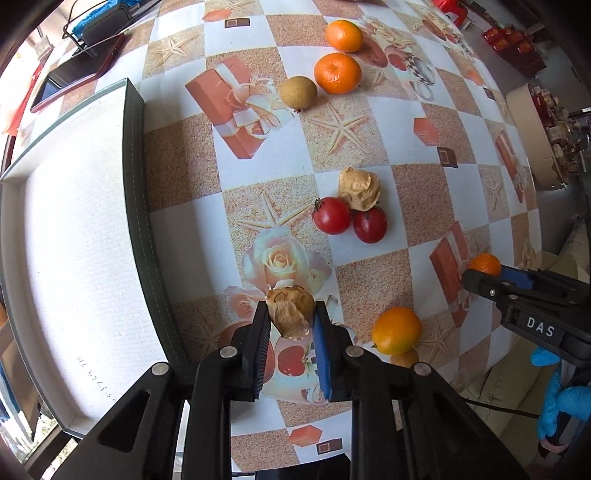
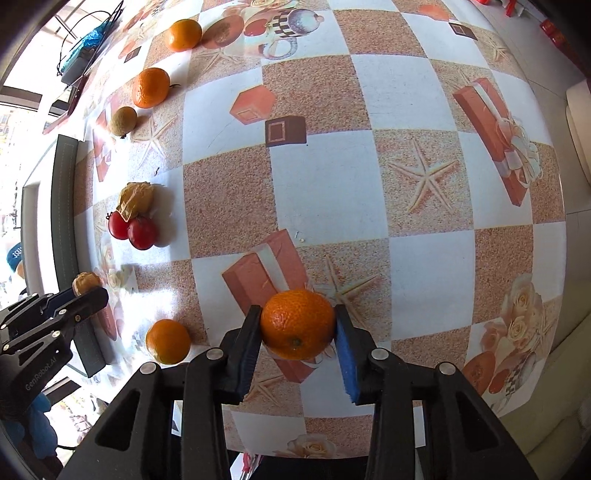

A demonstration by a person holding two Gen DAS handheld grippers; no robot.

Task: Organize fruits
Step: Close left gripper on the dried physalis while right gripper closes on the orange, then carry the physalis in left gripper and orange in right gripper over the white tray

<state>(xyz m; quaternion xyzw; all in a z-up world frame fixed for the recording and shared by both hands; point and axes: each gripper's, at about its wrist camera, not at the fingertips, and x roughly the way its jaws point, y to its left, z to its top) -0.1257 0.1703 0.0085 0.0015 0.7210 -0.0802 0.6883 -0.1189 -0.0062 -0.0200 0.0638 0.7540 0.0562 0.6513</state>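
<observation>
My left gripper (image 1: 290,314) is shut on a dry brown husk fruit (image 1: 290,312), held just right of the white-lined tray (image 1: 74,229). My right gripper (image 2: 297,325) is shut on an orange (image 2: 297,323) above the tablecloth; it also shows in the left wrist view (image 1: 485,264). On the table lie another husk fruit (image 1: 359,189), two red tomatoes (image 1: 349,219), an orange (image 1: 397,330) near the front, two oranges (image 1: 338,72) at the back and a brown round fruit (image 1: 297,93).
The tray has a dark green rim (image 1: 138,206) standing up beside my left gripper. A tablet (image 1: 74,77) and a wire rack (image 1: 99,26) sit at the back left. The table edge (image 1: 532,184) falls away on the right.
</observation>
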